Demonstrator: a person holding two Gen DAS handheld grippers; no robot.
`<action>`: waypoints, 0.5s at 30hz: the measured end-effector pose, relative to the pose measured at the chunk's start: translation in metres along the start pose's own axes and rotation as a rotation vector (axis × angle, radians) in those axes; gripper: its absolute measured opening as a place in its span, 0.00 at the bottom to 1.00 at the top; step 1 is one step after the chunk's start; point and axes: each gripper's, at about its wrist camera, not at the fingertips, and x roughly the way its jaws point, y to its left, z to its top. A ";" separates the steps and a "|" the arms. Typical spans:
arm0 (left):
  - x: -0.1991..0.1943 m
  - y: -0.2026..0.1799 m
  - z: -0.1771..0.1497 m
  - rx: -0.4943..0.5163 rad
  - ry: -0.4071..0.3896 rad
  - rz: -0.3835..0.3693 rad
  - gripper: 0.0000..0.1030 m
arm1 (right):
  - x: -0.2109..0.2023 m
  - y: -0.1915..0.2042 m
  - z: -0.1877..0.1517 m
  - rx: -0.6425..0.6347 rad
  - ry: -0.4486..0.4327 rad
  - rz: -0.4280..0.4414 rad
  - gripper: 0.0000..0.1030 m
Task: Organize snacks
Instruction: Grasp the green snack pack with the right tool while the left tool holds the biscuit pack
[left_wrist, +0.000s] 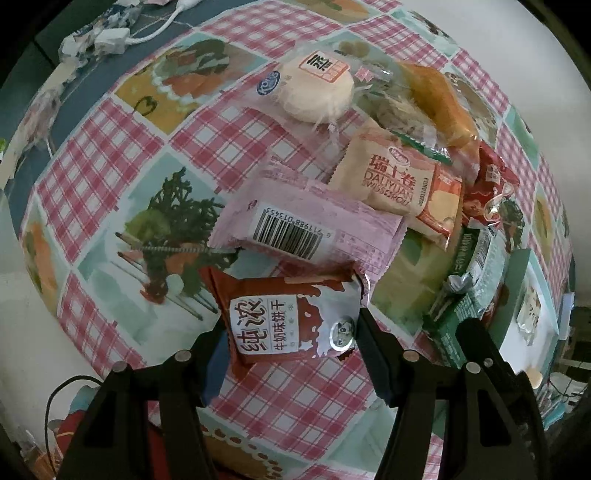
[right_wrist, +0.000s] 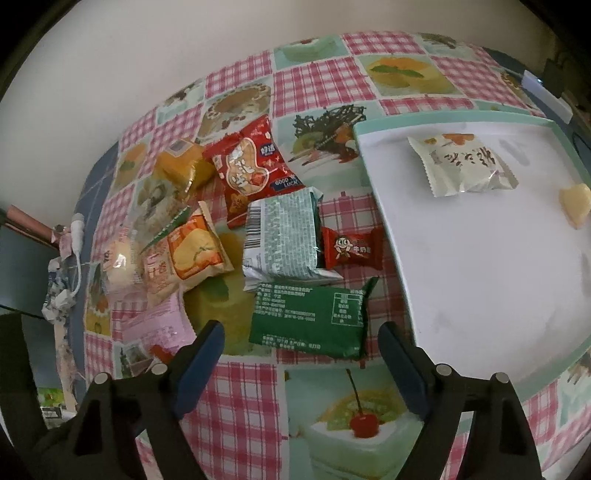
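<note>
Two grippers work over a table (right_wrist: 243, 417) covered in a pink checked cloth with dessert prints. The left gripper (left_wrist: 291, 341), pointing straight down, pinches a brown milk biscuit packet (left_wrist: 291, 317) between its pads; the left finger (left_wrist: 212, 363) and the right finger (left_wrist: 369, 339) press against the packet's two short edges. Just beyond that packet lies a pink wrapper (left_wrist: 314, 229) turned barcode side up, and past it a cream Swiss roll packet (left_wrist: 395, 177). Farther out sit a round white cake in clear wrap (left_wrist: 317, 90) and an orange-brown pastry in clear wrap (left_wrist: 439, 107).

The right gripper (right_wrist: 301, 349) stands spread wide, with nothing pinched. Between and just ahead of its fingertips lies a dark green packet (right_wrist: 308, 321), printed back up; neither pad touches it. Directly beyond that is a silver-green packet (right_wrist: 282, 236) with a barcode at its left end, and a small red milk candy (right_wrist: 351, 247) lies against its right side. Farther ahead rests a red peanut bag (right_wrist: 251, 166). To the gripper's front right sits a white tray with a mint rim (right_wrist: 465, 258), holding a pale cream snack packet (right_wrist: 461, 164) and a small yellowish piece (right_wrist: 574, 203) at the far side.
</note>
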 end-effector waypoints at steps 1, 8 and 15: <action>0.003 0.001 0.001 -0.002 0.004 0.000 0.63 | 0.002 0.000 0.001 0.000 0.003 -0.006 0.84; 0.016 0.009 0.004 -0.023 0.017 0.003 0.63 | 0.018 0.005 0.005 -0.004 0.024 -0.032 0.78; 0.020 0.016 0.009 -0.034 0.019 0.002 0.63 | 0.033 0.011 0.007 -0.015 0.039 -0.074 0.74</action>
